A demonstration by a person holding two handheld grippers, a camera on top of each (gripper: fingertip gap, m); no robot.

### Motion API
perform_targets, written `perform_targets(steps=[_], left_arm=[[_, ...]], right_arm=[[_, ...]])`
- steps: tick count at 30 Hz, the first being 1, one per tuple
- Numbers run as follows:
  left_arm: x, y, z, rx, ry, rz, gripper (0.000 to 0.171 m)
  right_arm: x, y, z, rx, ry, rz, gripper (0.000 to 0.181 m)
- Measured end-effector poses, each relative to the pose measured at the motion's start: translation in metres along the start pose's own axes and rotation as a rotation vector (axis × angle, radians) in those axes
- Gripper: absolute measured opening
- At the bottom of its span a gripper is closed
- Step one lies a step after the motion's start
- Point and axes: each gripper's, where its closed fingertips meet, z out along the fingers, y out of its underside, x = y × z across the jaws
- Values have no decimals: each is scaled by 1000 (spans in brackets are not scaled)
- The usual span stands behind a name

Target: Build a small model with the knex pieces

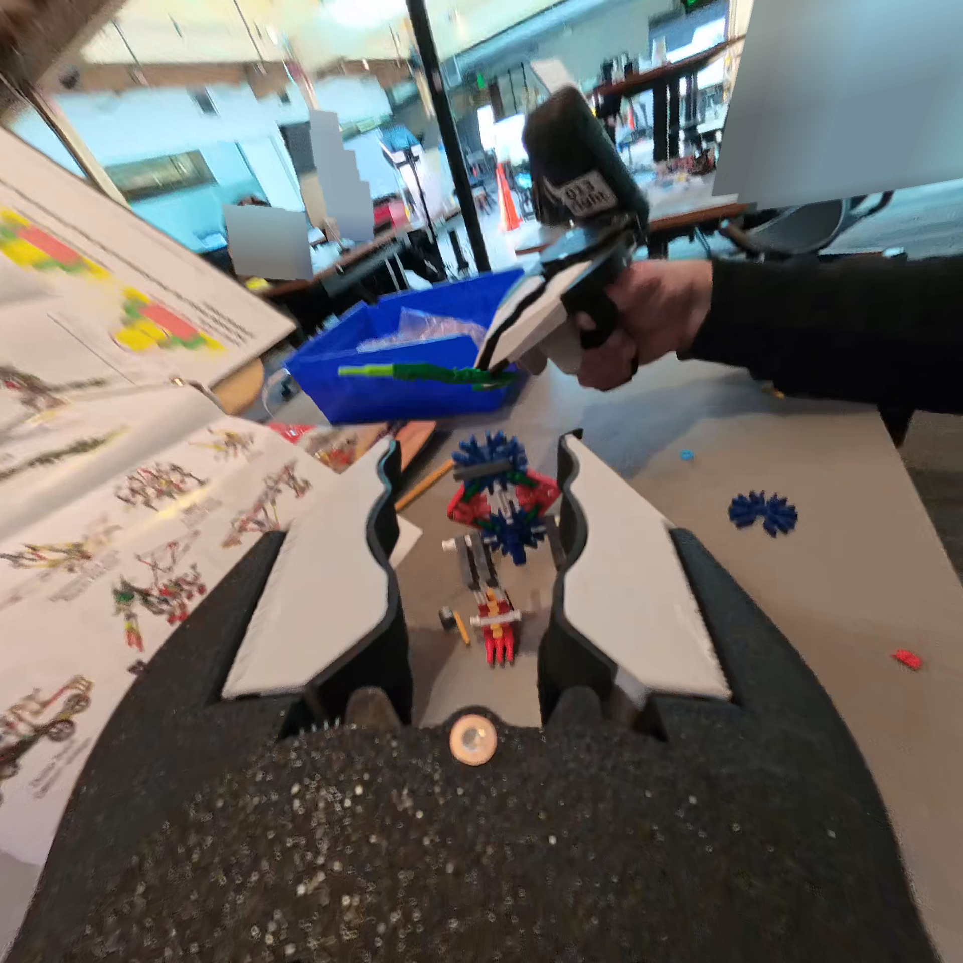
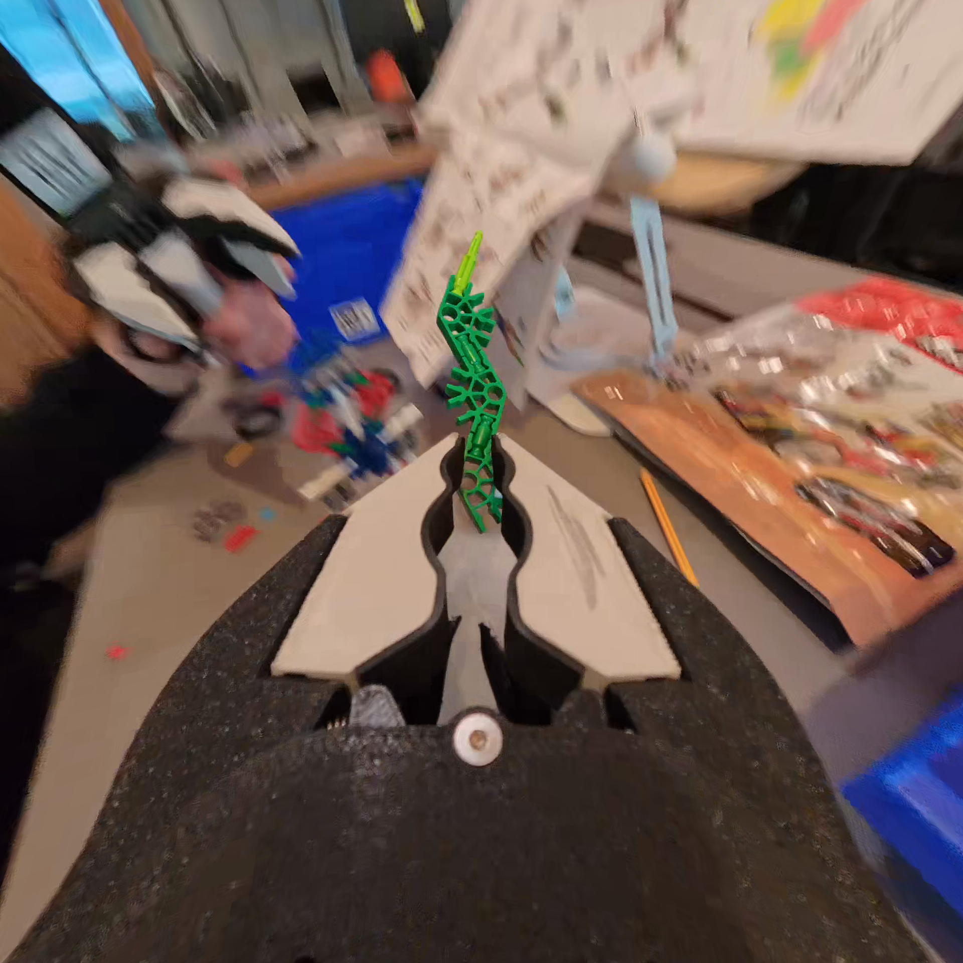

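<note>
My left gripper [image 1: 477, 448] is open and empty, held above a toy model [image 1: 497, 513] of blue, red, grey and white snap-together rods and connectors that lies on the grey table [image 1: 677, 453]. My right gripper [image 2: 478, 443] is shut on a chain of green connectors and rods [image 2: 471, 375] with a lime rod at its far end. In the left wrist view the right gripper [image 1: 492, 367] holds that green chain [image 1: 427, 372] in the air in front of a blue bin [image 1: 396, 359], above and beyond the model. The model [image 2: 354, 422] shows blurred in the right wrist view, with my left gripper [image 2: 292, 271] over it.
An instruction sheet [image 1: 130, 500] stands propped at the left. Two joined blue connectors [image 1: 763, 513], a small red piece [image 1: 906, 659] and a pencil [image 1: 424, 484] lie on the table. A bag of parts on a brown board [image 2: 781, 417] sits to the right. There is about 15 cm between the tips of the two grippers. Measured from the fingertips, the small red piece [image 1: 906, 659] is 20 cm or so from the left gripper and 25 cm from the right.
</note>
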Motion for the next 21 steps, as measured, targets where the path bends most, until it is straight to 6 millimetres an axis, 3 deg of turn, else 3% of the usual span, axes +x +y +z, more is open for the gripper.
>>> perform_targets(steps=[4,8,11,15,21], left_arm=[[22,-26,-2,74,-3,34,55],[53,-35,17,89,84,-44,54],[72,-35,35,101,149,-121,52],[91,-40,51,145,253,-213,51],[102,-54,47,254,359,-264,44]], right_arm=[[-54,-54,-31,331,-232,58,9],[-97,-77,-59,540,-460,136,9],[-119,-83,-73,624,-587,155,10],[-144,-77,-75,621,-707,144,9],[-178,-61,-73,522,-898,132,9]])
